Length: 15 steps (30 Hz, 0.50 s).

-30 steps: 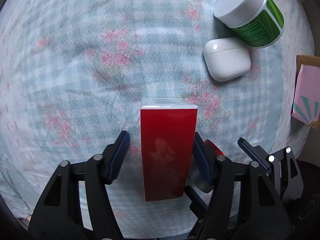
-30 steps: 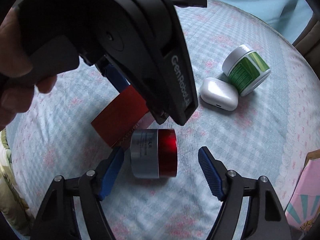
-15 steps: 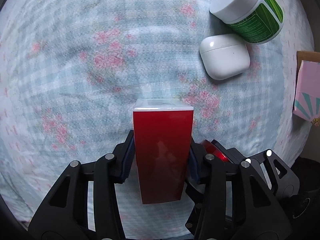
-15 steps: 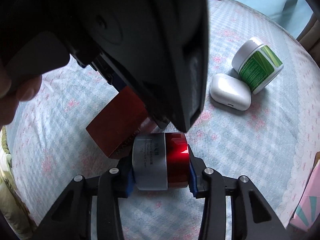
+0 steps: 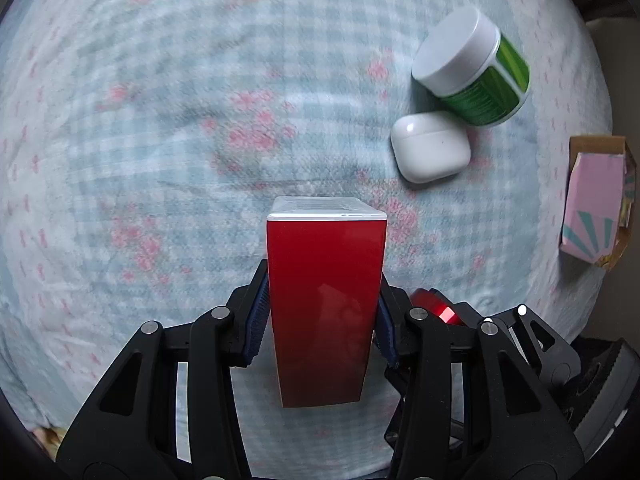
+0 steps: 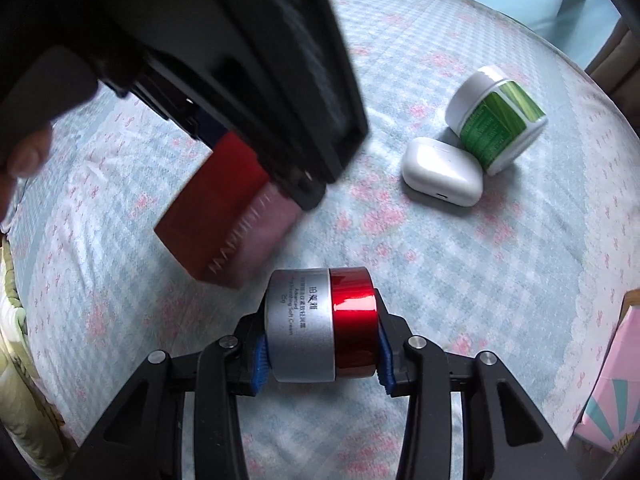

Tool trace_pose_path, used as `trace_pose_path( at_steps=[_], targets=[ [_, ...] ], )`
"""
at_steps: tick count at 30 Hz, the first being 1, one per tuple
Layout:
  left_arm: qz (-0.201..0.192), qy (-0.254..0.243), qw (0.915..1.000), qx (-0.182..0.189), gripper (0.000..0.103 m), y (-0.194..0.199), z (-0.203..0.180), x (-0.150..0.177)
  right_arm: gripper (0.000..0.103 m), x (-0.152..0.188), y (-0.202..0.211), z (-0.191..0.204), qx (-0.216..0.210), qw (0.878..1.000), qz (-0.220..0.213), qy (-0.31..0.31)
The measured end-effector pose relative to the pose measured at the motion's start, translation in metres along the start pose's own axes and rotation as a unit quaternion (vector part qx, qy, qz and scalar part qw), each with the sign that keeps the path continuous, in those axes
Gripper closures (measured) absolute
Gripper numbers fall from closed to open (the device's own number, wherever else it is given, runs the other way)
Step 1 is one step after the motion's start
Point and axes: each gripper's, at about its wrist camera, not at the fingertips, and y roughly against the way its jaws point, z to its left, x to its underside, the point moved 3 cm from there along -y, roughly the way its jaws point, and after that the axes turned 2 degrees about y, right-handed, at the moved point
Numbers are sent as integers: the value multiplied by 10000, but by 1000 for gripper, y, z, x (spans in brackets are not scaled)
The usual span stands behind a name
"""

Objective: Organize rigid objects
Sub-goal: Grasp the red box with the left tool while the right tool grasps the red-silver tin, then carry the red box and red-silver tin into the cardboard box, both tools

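Two things are in our grip at once. Our left gripper [image 5: 323, 312] has its fingers [image 5: 258, 316] closed flat against the long sides of the red box [image 5: 325, 304], which fills the lower centre of the left wrist view and juts forward over the cloth [image 5: 160, 120]; in the right wrist view the same box shows at centre left, blurred, and we cannot tell whether it is touching the cloth. Our right gripper [image 6: 322, 334] has its fingers [image 6: 260, 354] closed on the ends of the cream jar [image 6: 322, 326], one blue pad on the silver base and the other on the red lid, low in the centre of that view. We judge the box light and stiff but shiny under its clear wrap, so it may slip or pivot if squeezed only near one end; a hold nearer its middle would steady it, and too hard a squeeze could dent the card. The jar looks heavier, hard and glossy; held end to end it cannot roll out sideways, though the smooth lid gives little friction. At upper right lie the white case [image 5: 430, 148] and the green tub [image 5: 474, 76], touching each other. A pink carton [image 5: 596, 212] sits at the right edge.
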Motion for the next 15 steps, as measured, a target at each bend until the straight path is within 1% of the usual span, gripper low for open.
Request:
trace_pose_path(
  at_steps=[5, 8, 12, 15],
  targets=[
    [-271, 225, 9992, 202, 62, 25, 7, 6, 64, -5, 16, 0, 16, 9999, -33, -153],
    [-449, 284, 9982, 289, 62, 48, 8, 13, 64, -7, 34, -6, 5, 9995, -80, -297],
    [-688, 267, 9964, 408, 62, 76, 6, 24, 64, -6, 58, -18, -90, 9976, -157, -662],
    [-881, 256, 9945, 504, 62, 98, 2, 37, 64, -4, 85, -27, -73, 9953, -273, -923]
  ],
)
